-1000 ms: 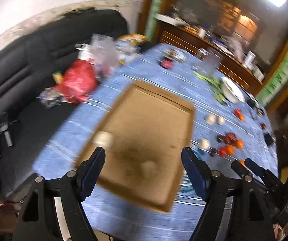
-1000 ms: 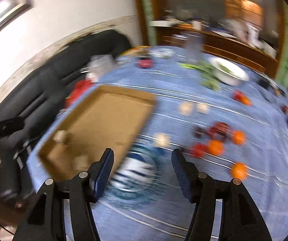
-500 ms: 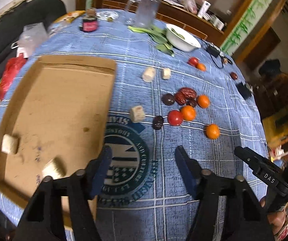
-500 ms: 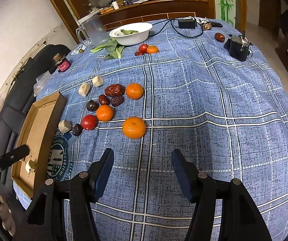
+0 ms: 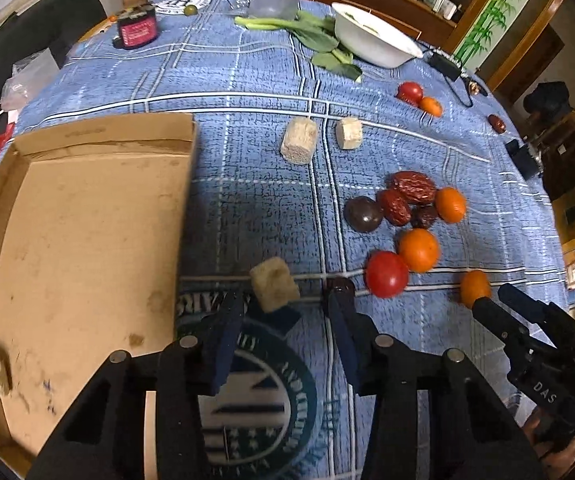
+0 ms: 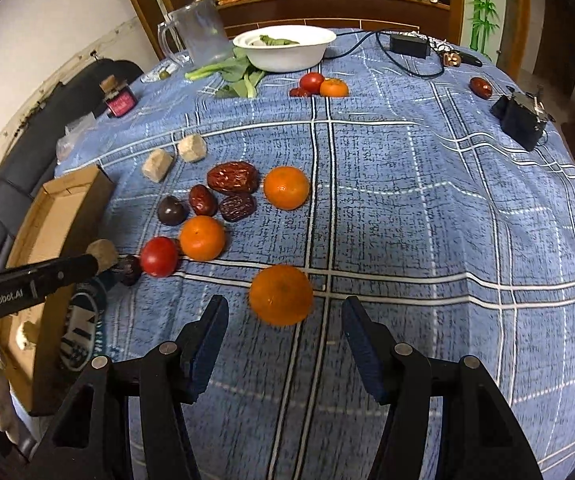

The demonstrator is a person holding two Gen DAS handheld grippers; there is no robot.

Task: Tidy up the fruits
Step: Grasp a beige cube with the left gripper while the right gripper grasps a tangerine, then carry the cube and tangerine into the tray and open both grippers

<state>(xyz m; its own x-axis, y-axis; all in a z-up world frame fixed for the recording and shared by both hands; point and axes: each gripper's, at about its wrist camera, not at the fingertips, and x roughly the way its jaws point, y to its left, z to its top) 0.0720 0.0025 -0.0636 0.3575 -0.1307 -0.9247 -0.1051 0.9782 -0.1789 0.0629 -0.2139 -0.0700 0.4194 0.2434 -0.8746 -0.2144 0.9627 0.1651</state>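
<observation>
1. Since 0.5 s ago both grippers dropped closer to the table: L gripper (image 5: 285, 312) now sits at the cube (image 5: 274, 289), R gripper (image 6: 283, 322) at the near orange (image 6: 281, 294).
2. Both sets of jaws are apart, holding nothing.
3. Fruit is all loose on the cloth (image 6: 427, 220), right of the tray (image 5: 75, 232).
4. I'd centre the orange btwn R fingers, go low, then close gently so it doesn't roll.

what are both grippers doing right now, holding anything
Left gripper: open, holding nothing, tan cube just ahead between its fingers.
Right gripper: open, holding nothing, orange between its fingertips.
</observation>
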